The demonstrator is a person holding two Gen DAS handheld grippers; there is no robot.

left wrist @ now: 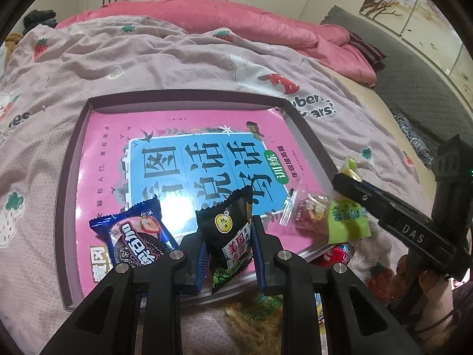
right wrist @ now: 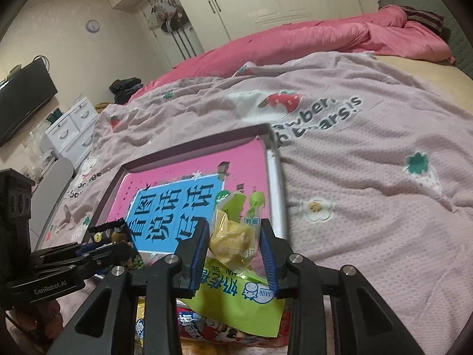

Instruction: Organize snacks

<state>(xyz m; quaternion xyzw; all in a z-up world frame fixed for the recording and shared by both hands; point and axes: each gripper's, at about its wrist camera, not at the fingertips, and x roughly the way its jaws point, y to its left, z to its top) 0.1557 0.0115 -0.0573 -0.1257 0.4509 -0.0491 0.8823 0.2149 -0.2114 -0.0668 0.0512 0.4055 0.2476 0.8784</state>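
A shallow dark-rimmed tray (left wrist: pixel 189 96) lies on the bed with a pink and blue book (left wrist: pixel 189 159) in it. My left gripper (left wrist: pixel 227 245) is shut on a black snack packet (left wrist: pixel 227 230) held over the tray's near edge. A blue cookie packet (left wrist: pixel 137 236) lies on the book to its left. My right gripper (right wrist: pixel 235 242) is shut on a small clear and green packet with yellow contents (right wrist: pixel 233 233), at the tray's right side; it also shows in the left wrist view (left wrist: pixel 351 167). A red candy bag (left wrist: pixel 307 213) and a green milk packet (left wrist: pixel 347 222) lie at the tray's right edge.
Below the grippers lie more snacks: a green milk packet (right wrist: pixel 236 301), a red packet (right wrist: pixel 207 328) and a yellow-green bag (left wrist: pixel 254 316). The bed has a pink strawberry sheet (right wrist: pixel 369 162) and a pink quilt (right wrist: pixel 295 38) at the back. Wardrobes and a white drawer unit (right wrist: pixel 74 127) stand beyond.
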